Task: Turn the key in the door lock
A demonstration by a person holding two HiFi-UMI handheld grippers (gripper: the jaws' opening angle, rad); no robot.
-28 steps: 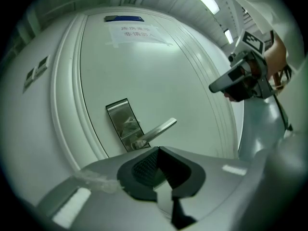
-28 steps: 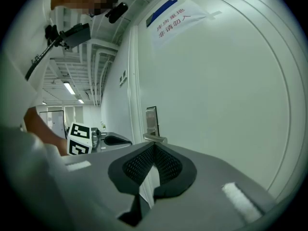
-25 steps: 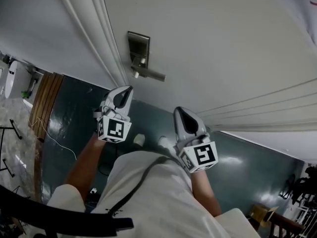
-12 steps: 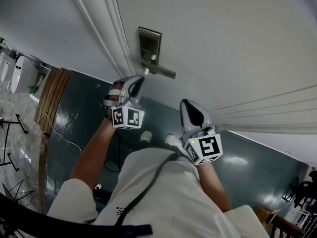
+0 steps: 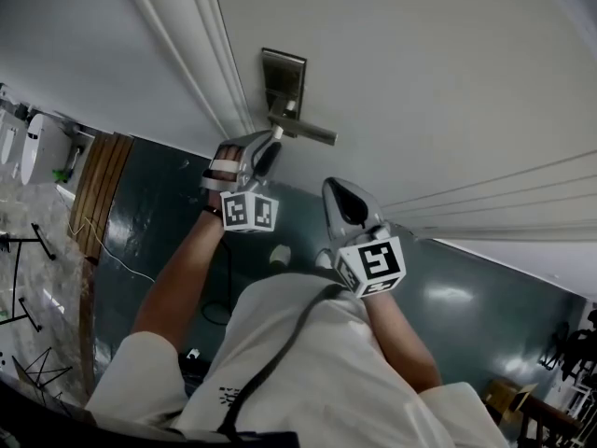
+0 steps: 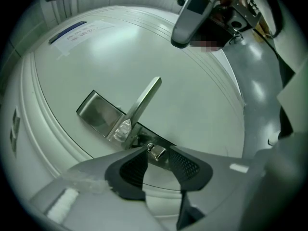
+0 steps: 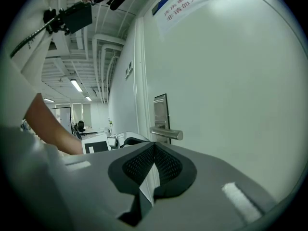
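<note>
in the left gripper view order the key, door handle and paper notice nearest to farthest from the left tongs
1. Small silver key: between the opening left tongs.
2. Silver lever door handle: just beyond, slanting upward.
3. Blue-and-white paper notice: far off, top left.

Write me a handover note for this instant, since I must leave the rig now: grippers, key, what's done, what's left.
Left gripper: at the lock plate, jaws opening, the key between them but not gripped.
Right gripper: jaws shut, empty, held back from the door.
Key: in the lock, by the base of the lever handle.
Done: key inserted; whether it has been turned cannot be told.
Left: check the turn; if needed, regrip and turn.
</note>
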